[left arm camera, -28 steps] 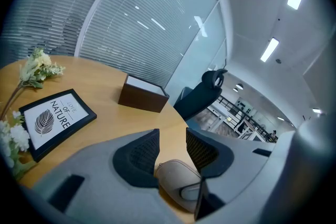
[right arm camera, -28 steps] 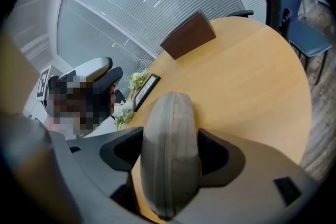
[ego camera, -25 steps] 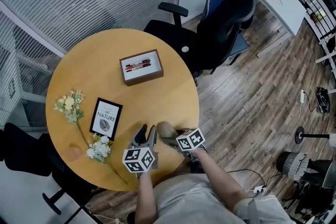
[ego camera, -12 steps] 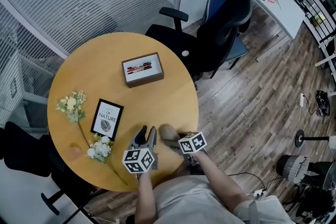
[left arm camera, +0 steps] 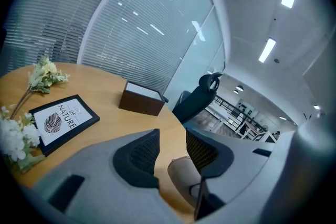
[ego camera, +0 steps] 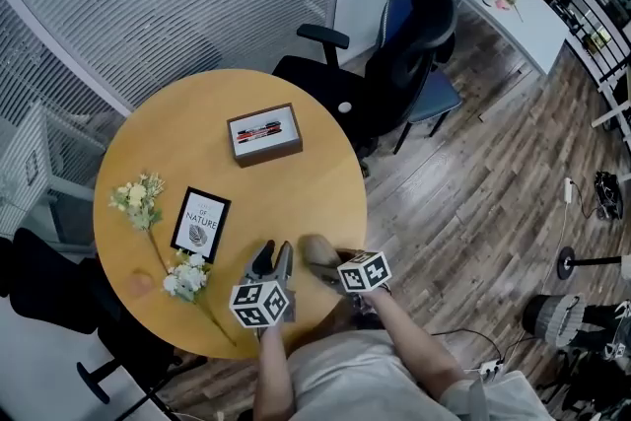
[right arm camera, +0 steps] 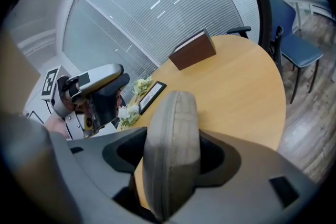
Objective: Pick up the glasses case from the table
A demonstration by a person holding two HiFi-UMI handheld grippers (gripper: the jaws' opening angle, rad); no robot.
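Note:
The glasses case (right arm camera: 170,149) is a rounded beige-grey pouch standing on edge between the jaws of my right gripper (right arm camera: 170,157), whose pads press on both of its sides. In the head view the glasses case (ego camera: 317,251) is over the round wooden table (ego camera: 168,133) near its front edge, just ahead of the right gripper (ego camera: 327,261). My left gripper (ego camera: 273,256) hovers close to its left, open, with nothing between its fingers. From the left gripper (left arm camera: 172,147) view, the glasses case (left arm camera: 184,178) shows low and to the right.
A brown box (ego camera: 264,135) with pens sits at the table's back. A framed print (ego camera: 200,223) and two flower sprigs (ego camera: 138,197) lie at the left. A black office chair (ego camera: 394,64) stands behind the table, and a white desk (ego camera: 503,0) at the far right.
My right gripper has risen slightly with the case still in its jaws. The left gripper has shifted only a little beside it.

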